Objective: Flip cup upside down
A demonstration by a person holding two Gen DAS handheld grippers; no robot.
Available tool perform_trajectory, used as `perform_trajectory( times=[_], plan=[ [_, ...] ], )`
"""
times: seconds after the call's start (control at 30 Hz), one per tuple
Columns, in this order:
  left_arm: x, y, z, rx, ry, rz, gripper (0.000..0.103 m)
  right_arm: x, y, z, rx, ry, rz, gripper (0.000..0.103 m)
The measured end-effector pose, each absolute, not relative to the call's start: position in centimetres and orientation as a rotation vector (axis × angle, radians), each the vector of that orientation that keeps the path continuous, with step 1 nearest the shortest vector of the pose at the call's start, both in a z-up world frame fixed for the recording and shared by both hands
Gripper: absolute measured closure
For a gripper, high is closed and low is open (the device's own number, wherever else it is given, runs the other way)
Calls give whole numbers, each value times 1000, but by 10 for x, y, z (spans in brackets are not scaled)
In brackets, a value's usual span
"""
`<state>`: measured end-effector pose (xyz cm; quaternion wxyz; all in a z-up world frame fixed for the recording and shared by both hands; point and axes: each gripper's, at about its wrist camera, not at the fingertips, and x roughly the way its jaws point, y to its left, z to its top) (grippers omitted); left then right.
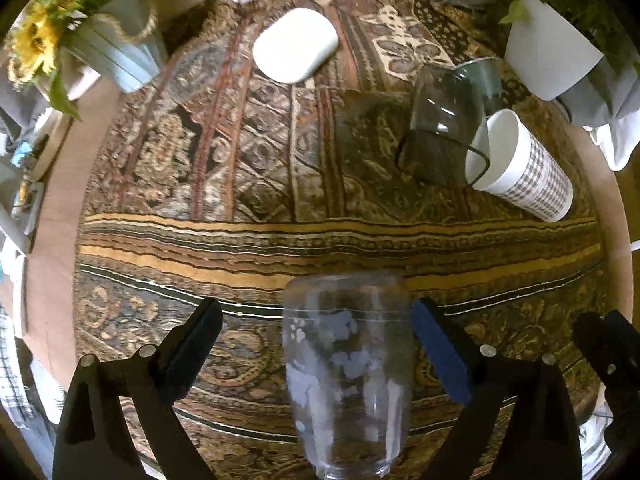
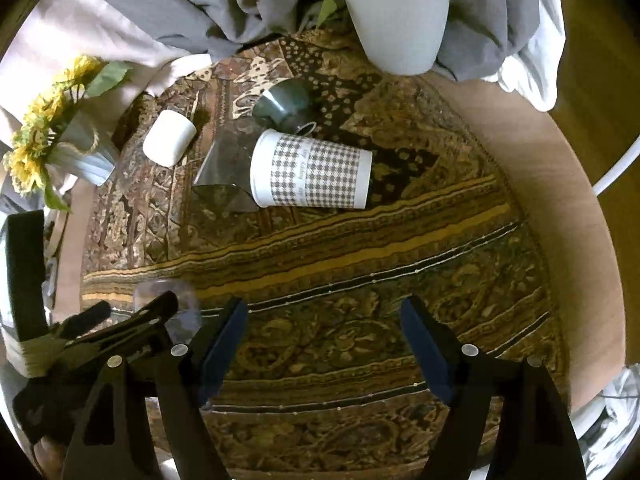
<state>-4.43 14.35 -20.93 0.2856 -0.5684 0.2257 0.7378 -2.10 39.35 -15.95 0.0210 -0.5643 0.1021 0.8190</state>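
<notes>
Clear glossy cup [image 1: 347,376], perhaps glass, woven tablecloth [image 1: 280,184]

My tongs are black with blue pads [image 1: 440,356]. The glass [image 1: 348,376] between my left pair is clear with pale blue-white flower prints. The cloth [image 1: 280,236] is brown and gold paisley with yellow and black stripes. Far right lie a white cup [image 1: 524,168] with grey houndstooth and a smoky grey glass [image 1: 448,108]; far left, yellow flowers [image 1: 36,40]
</notes>
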Motion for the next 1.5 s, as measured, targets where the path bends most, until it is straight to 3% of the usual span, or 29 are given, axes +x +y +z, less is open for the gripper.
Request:
perform_trajectory(
  times=[0.13, 0.37, 0.87, 1.5],
  plan=[
    [-45, 152, -220, -1561, 626, 1910, 7, -22, 396, -162, -1751, 341, 2533, 25],
    [-47, 158, -237, -1662, 613, 1809, 30, -25, 398, -161, -1741, 359, 2538, 25],
    [-38, 132, -196, -1552, 482, 1887, 31, -30, 390, -153, -1727, 307, 2576, 25],
    [-34, 133, -160, -1204, 489, 2063, 31, -21, 381, -137, -1632, 223, 2614, 25]
  ],
)
